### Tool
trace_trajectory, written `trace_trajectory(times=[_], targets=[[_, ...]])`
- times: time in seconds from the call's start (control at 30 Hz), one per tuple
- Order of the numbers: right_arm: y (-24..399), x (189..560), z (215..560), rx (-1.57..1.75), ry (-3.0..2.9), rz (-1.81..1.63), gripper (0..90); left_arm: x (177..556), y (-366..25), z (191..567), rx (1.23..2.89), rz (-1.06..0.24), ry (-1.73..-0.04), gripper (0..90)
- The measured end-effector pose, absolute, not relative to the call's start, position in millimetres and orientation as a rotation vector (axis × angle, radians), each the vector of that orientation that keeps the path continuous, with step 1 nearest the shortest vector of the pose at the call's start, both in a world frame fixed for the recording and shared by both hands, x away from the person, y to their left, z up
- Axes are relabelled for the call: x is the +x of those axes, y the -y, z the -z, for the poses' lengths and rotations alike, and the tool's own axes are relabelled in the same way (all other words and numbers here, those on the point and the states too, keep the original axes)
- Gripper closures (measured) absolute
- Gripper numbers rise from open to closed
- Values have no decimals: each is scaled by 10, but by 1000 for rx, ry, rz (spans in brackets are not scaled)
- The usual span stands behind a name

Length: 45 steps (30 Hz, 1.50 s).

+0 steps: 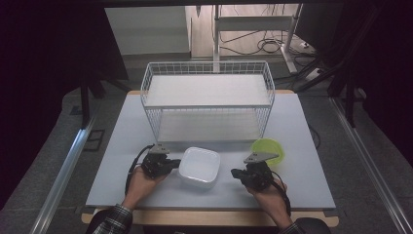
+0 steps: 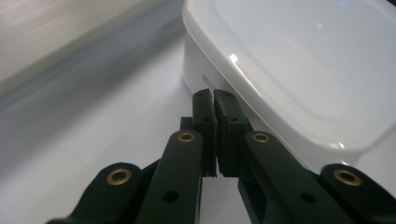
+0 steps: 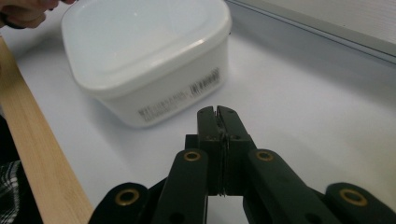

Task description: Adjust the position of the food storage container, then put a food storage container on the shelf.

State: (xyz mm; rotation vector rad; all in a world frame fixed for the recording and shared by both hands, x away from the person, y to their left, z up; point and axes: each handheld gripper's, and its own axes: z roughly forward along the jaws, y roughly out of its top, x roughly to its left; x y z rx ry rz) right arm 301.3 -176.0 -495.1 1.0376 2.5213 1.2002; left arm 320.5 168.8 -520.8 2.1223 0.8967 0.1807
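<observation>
White box (image 1: pixel 199 167) is sitting near the bench's front edge, between both claws. Left claw (image 2: pixel 214 95), jaws together, is nearly touching its side; right claw (image 3: pixel 218 112), also together, is standing apart. Both should be opening before gripping.

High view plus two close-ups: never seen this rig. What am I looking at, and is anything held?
There is no robot here: a person holds a two-jaw tool in each hand. The high view looks down on the table; each close-up comes from a camera riding on one gripper.

On the table stand a white wire rack, a white square container upside down, and a green bowl.

The left gripper is shut, its tips at the container's side. The right gripper is shut too, short of the container. Nothing is held.
</observation>
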Motion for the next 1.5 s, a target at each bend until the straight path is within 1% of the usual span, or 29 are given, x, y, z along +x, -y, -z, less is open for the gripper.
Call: trace_trajectory(times=[0.27,0.4,0.47,0.57,0.7,0.77,0.87,0.9,0.93,0.97,1.0,1.1,1.2,1.33,1.5], targets=[[1706,3089,5007,1059,-2514,-1188,890,3078,-1490,5185,2125,-140,-845,877],[1723,3084,5006,1063,-2504,-1169,890,3030,-1412,5179,2143,-140,-829,873],[1741,3090,5008,1072,-2508,-1174,890,3023,-1428,5174,2136,-133,-832,862],[1784,3067,4962,1058,-2486,-1181,866,2978,-1525,5125,2112,-176,-852,803],[1848,3018,4917,1041,-2465,-1176,778,2903,-1622,5087,2058,-210,-875,609],[1882,2990,4892,1016,-2452,-1178,714,2867,-1640,5086,2049,-229,-885,493],[1915,2953,4844,977,-2438,-1207,586,2801,-1656,5099,2042,-246,-889,320],[1915,2953,4844,977,-2438,-1207,586,2801,-1656,5099,2042,-246,-889,278],[1922,2940,4834,969,-2425,-1210,493,2750,-1663,5113,2046,-253,-894,233],[1922,2940,4834,969,-2425,-1210,493,2750,-1663,5113,2046,-253,-894,201],[1936,2926,4851,969,-2427,-1216,402,2706,-1672,5122,2069,-255,-891,185],[1970,2886,4894,956,-2437,-1196,324,2651,-1691,5126,2071,-260,-898,150],[1995,2862,4923,964,-2443,-1196,271,2630,-1713,5139,2063,-243,-899,111],[2006,2880,4934,984,-2443,-1230,218,2633,-1717,5143,2047,-283,-885,68],[1988,2905,4950,969,-2455,-1253,155,2666,-1729,5173,2020,-306,-882,61]])
